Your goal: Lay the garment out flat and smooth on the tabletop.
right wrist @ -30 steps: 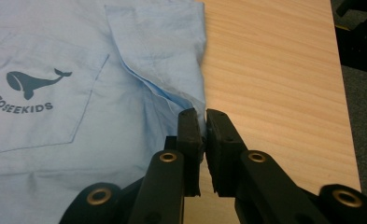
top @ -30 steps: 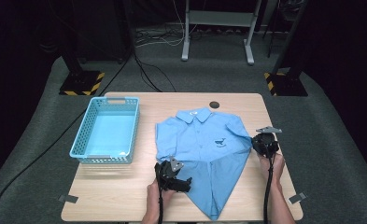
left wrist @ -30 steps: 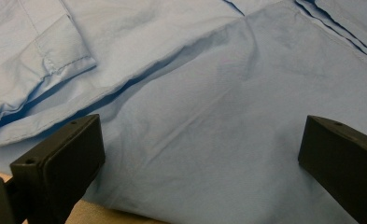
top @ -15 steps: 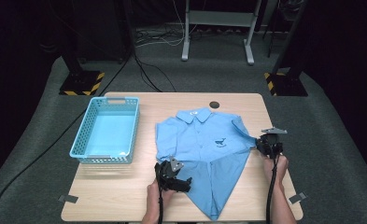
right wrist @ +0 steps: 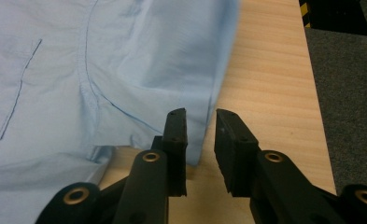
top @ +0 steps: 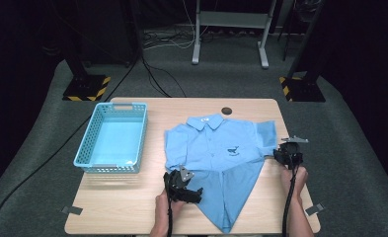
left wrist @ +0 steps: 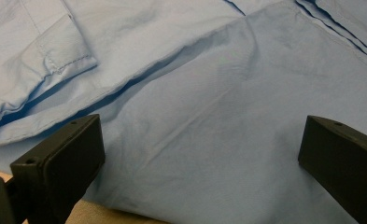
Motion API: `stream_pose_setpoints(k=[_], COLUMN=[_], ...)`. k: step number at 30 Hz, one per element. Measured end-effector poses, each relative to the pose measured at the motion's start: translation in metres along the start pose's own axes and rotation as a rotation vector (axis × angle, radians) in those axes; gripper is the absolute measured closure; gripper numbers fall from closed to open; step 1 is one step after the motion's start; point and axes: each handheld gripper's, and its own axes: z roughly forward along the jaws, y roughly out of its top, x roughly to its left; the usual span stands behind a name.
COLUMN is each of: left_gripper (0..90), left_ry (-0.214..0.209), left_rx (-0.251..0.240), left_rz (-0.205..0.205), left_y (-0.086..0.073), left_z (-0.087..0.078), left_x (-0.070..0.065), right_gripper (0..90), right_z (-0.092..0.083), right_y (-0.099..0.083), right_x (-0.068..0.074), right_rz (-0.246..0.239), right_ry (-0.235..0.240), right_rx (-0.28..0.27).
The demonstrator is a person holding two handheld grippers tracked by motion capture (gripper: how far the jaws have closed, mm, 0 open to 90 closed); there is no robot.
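Shirt (top: pixel 216 153), light blue with a small dark whale mark on the chest, lies flat at the middle of the wooden table (top: pixel 260 106), its lower half folded to a point toward the person; in the high view it has kept its place since the earlier pictures. Right gripper (top: pixel 280 157) sits at the tip of the shirt's short sleeve, much where it was a second ago, and left gripper (top: pixel 194 193) rests on the lower left edge of the cloth. A light blue plastic basket (top: pixel 85 148) stands well apart to the left, and a dark round disc (top: pixel 226 110) lies beyond the collar. In the left gripper view its jaws stand wide apart over the cloth, pressing on nothing. In the right gripper view the jaws have just been opening: a narrow gap shows between them, the sleeve hem (right wrist: pixel 197 140) hanging in it, no longer pinched.
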Motion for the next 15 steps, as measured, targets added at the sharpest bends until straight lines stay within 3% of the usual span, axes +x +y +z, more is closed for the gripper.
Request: stream_pose_setpoints(k=[6,13,15], left_gripper=[0.3,0.3,0.3], left_ry=[0.000,0.000,0.000], left_rx=[-0.001,0.000,0.000], left_rz=[-0.002,0.000,0.000], left_y=[0.000,0.000,0.000], left_z=[0.000,0.000,0.000], left_x=[0.000,0.000,0.000], right_gripper=[62.2,27.5,18.7], right_z=[-0.006,-0.016,-0.017], right_y=[-0.002,0.000,0.000], right_x=[-0.001,0.015,0.023], right_rz=[0.006,-0.004,-0.016], right_ry=[0.001,0.039,0.075], right_rx=[-0.012,-0.039,-0.038])
